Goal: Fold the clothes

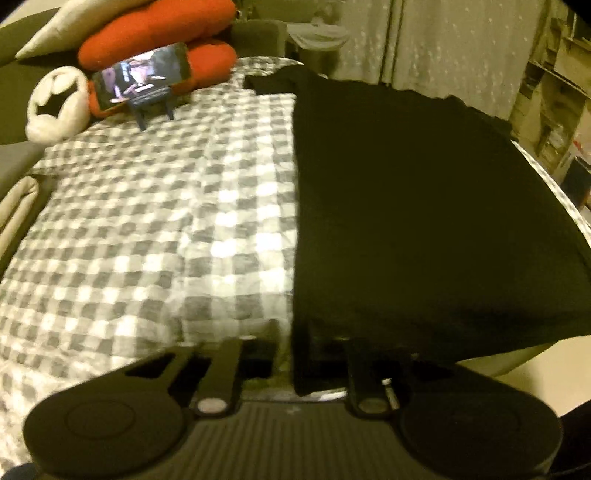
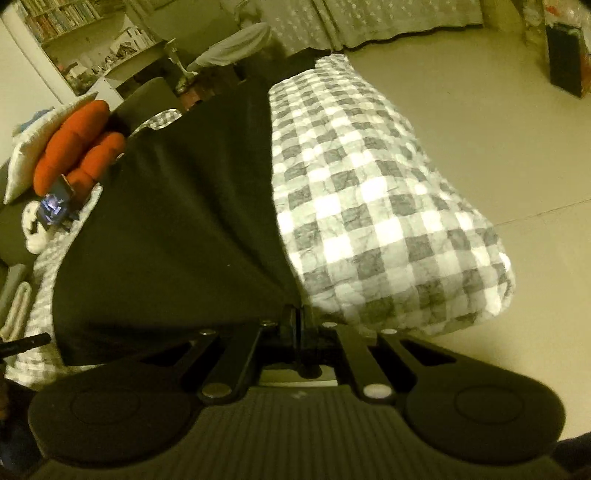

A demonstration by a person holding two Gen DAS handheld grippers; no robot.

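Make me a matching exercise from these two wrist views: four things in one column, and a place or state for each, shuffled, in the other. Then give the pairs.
Things
1. black cloth garment
2. phone with a lit screen
3. right gripper
4. orange plush cushion

Places or states
A. propped on a small dark stand
B. spread flat over the grey-and-white checked bedcover
C. jaws shut at the garment's near edge
D. lying behind the phone, at the far end of the bed

Pairs: 1-B, 2-A, 3-C, 4-D
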